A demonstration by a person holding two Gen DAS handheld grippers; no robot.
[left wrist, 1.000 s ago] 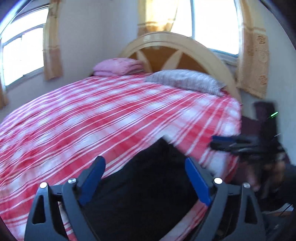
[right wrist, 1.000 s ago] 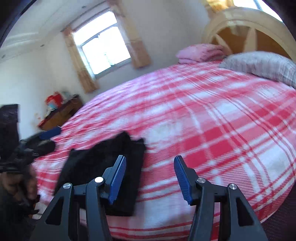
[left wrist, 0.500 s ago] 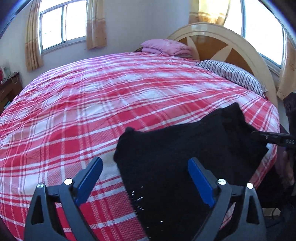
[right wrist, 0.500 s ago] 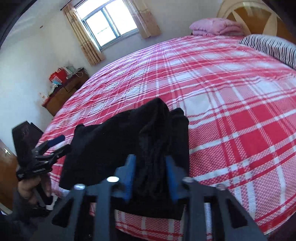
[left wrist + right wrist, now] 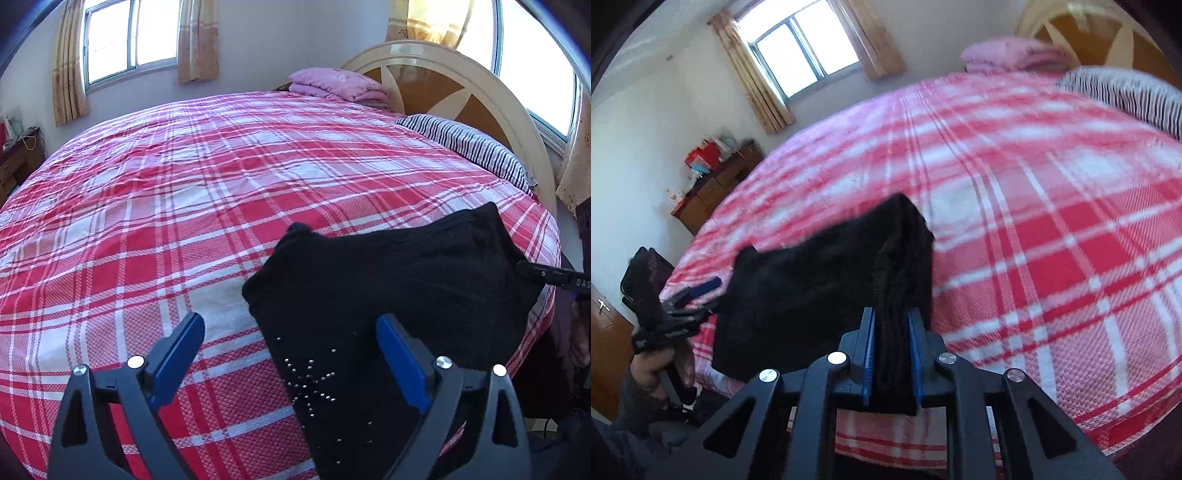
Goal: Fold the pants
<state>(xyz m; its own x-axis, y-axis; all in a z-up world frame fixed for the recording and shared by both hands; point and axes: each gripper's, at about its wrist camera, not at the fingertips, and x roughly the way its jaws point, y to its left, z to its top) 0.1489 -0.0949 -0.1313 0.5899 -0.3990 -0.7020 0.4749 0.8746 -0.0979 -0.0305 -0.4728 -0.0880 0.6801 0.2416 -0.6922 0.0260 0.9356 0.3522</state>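
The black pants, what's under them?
Under the pants lies the red checked bedspread, showing all around them. The part beneath the cloth is covered, so anything else there cannot be seen. The right gripper is closing on one edge.

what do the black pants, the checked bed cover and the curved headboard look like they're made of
Black pants: soft matte knit or fleece, judging by the fuzzy ribbed surface; small shiny studs form a star pattern.
Red and white checked bed cover: woven cloth, likely cotton, with a visible waffle-like weave.
Curved headboard: probably lacquered wood, a glossy cream rim over brown panels.
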